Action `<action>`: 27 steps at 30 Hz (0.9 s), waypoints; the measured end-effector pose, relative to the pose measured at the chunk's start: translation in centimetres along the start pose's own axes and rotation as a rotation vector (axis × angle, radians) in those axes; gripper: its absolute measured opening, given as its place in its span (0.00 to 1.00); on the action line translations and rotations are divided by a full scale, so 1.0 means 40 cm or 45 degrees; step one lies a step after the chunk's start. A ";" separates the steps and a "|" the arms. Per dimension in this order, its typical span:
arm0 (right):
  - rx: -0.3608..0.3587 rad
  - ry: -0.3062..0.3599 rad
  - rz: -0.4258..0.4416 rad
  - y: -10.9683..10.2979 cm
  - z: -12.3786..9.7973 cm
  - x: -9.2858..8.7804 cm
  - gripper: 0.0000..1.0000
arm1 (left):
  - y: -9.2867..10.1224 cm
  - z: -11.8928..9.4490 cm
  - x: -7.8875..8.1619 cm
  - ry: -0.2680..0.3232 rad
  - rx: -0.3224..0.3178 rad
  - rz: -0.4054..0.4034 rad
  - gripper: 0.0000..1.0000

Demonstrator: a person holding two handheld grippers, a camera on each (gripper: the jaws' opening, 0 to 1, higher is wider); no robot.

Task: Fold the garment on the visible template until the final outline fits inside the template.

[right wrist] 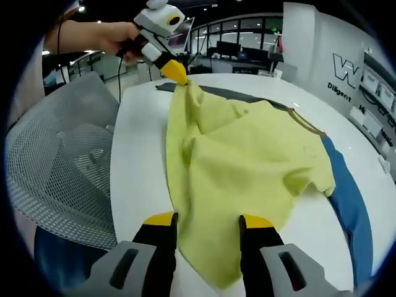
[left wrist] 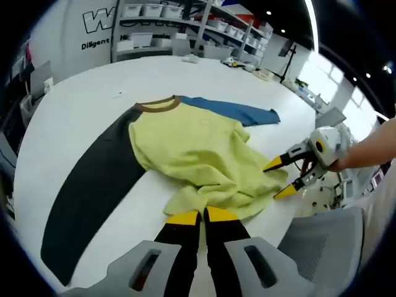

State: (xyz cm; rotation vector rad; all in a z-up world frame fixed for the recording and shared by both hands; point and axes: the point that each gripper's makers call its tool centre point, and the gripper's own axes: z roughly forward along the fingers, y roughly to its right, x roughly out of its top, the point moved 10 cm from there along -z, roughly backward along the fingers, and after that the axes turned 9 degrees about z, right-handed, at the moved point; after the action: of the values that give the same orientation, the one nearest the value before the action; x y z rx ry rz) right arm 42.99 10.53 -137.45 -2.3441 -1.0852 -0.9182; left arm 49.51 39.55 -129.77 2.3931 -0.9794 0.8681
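Yellow-tipped, the left gripper [left wrist: 200,216] is clenched on the hem of the garment [left wrist: 198,154] at the near edge of the white table [left wrist: 93,93]. Black and blue sleeves spread toward the far edge. Right gripper [right wrist: 207,221] stands released, jaws straddling the yellow cloth beside a mesh chair [right wrist: 55,179].

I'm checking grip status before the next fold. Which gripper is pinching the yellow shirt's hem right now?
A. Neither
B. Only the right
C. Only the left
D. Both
C. In the right gripper view, the left gripper is closed on a lifted corner of the yellow shirt, while the right gripper stands open with the hem lying between its jaws.
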 end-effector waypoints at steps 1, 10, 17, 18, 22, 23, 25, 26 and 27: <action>0.000 -0.002 0.001 -0.001 -0.001 -0.001 0.34 | 0.006 -0.005 -0.006 -0.011 -0.001 -0.024 0.05; -0.003 -0.015 0.016 -0.003 -0.025 -0.022 0.35 | 0.081 -0.020 -0.112 -0.126 -0.042 -0.063 0.05; -0.007 -0.012 0.034 -0.004 -0.055 -0.051 0.36 | 0.030 -0.028 -0.149 -0.124 0.071 0.061 0.07; -0.009 -0.014 0.033 -0.002 -0.061 -0.055 0.36 | 0.025 -0.028 -0.150 -0.126 0.093 0.096 0.08; -0.012 -0.023 0.045 0.003 -0.075 -0.074 0.35 | -0.010 -0.029 -0.148 -0.114 0.160 0.172 0.13; -0.013 -0.022 0.050 0.004 -0.078 -0.076 0.35 | -0.024 -0.024 -0.146 -0.129 0.165 0.203 0.15; -0.016 -0.024 0.057 0.006 -0.082 -0.082 0.34 | -0.047 -0.001 -0.139 -0.133 0.161 0.212 0.19; -0.017 -0.020 0.059 0.006 -0.083 -0.083 0.34 | -0.055 0.009 -0.135 -0.135 0.166 0.233 0.22; -0.020 -0.020 0.060 0.007 -0.083 -0.084 0.34 | -0.062 0.020 -0.130 -0.132 0.165 0.254 0.24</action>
State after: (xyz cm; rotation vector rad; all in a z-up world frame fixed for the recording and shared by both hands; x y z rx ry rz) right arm 40.27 6.66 -137.49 -2.3829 -1.0284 -0.8958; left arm 48.75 43.22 -134.22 2.5015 -1.2549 0.9092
